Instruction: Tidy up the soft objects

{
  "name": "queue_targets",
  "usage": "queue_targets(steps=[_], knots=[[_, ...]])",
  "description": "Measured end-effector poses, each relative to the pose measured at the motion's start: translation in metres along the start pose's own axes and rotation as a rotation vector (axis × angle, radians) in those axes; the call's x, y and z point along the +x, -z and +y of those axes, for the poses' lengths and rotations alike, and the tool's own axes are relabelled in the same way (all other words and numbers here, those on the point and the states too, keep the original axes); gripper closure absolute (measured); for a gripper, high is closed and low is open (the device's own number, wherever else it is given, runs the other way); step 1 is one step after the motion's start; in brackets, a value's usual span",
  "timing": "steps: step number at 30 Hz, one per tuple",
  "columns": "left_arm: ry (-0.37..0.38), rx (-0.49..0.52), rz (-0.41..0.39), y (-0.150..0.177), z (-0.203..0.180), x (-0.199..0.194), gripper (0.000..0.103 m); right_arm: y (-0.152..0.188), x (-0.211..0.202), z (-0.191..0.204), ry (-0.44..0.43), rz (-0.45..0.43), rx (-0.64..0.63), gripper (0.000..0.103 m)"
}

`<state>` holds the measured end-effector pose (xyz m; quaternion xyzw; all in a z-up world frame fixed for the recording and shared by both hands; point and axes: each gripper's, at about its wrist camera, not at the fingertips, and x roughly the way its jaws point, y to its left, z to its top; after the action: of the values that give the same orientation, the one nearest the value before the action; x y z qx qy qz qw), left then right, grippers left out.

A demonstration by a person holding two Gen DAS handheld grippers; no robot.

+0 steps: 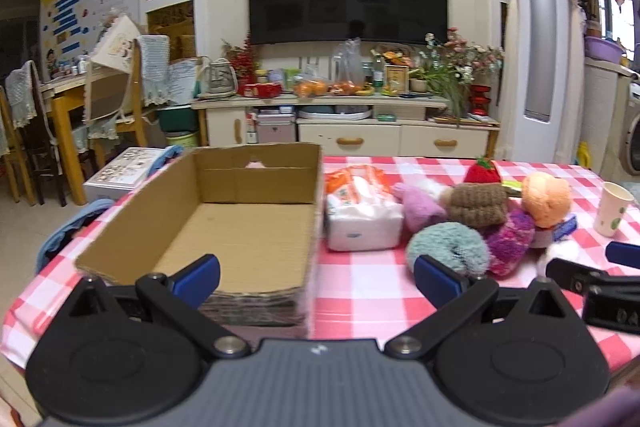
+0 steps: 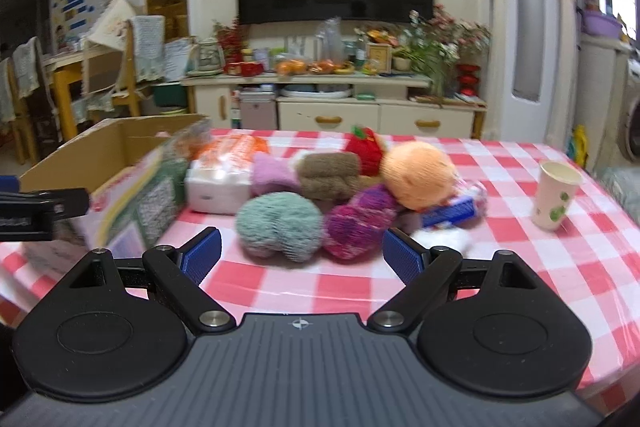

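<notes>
The left gripper (image 1: 316, 279) is level, its blue-padded fingers (image 1: 198, 277) spread wide with nothing between them. The right gripper (image 2: 301, 255) is likewise spread and bare, showing in the left wrist view at about 3 o'clock.

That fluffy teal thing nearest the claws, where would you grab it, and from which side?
Probably across the rounded middle of the fluffy teal sock roll, coming straight in from the near edge of the table with the right gripper. It is the front item in the pile, with bare cloth before it, the open jaws already straddle it, and its soft bulk should squash between them.
</notes>
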<state>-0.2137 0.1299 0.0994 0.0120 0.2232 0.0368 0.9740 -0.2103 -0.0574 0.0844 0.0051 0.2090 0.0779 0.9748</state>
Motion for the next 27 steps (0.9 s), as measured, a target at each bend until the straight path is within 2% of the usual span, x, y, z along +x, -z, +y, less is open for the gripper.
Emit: queue_targets(steps=[7, 12, 20, 27], knots=[[0.086, 0.051, 0.031, 0.000, -0.030, 0.013, 0.001, 0.010, 0.018, -0.053, 0.091, 0.024, 0.155, 0.000], [0.151, 0.088, 0.081, -0.001, -0.056, 0.034, 0.001, 0.018, 0.035, -0.078, 0.139, 0.059, 0.212, 0.000], [0.220, 0.114, 0.144, -0.004, -0.092, 0.084, 0.001, 0.019, 0.060, -0.090, 0.120, 0.102, 0.235, 0.000], [0.228, 0.147, 0.189, -0.006, -0.107, 0.128, 0.001, 0.006, 0.084, -0.095, 0.089, 0.140, 0.251, 0.000]])
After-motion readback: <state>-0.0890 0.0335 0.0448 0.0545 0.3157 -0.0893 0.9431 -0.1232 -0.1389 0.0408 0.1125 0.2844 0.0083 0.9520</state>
